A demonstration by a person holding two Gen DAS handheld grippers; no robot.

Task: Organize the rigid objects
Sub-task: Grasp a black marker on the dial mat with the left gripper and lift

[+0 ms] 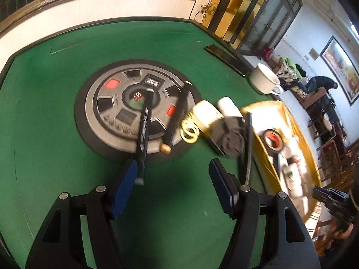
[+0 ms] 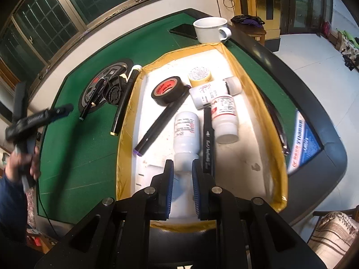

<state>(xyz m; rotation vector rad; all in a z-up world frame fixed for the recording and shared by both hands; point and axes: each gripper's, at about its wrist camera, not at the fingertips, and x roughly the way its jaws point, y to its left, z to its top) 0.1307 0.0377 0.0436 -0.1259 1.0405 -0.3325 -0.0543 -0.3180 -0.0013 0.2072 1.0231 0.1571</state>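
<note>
The left gripper (image 1: 172, 179) is hovering with jaws wide and empty over open green felt table (image 1: 44, 116), a black marker pen (image 1: 143, 132) lying just beside its left pad. Rightward, the right gripper (image 2: 182, 174) is pinching the white plastic bottle (image 2: 186, 132) inside the gold-edged white tray (image 2: 125, 121). The tray's near edge is hiding behind the fingers.

Dark barred windows (image 2: 44, 22) are running from nine to twelve o'clock above a white wall (image 1: 89, 9); pale floor (image 2: 314, 51) is stretching toward two o'clock.
</note>
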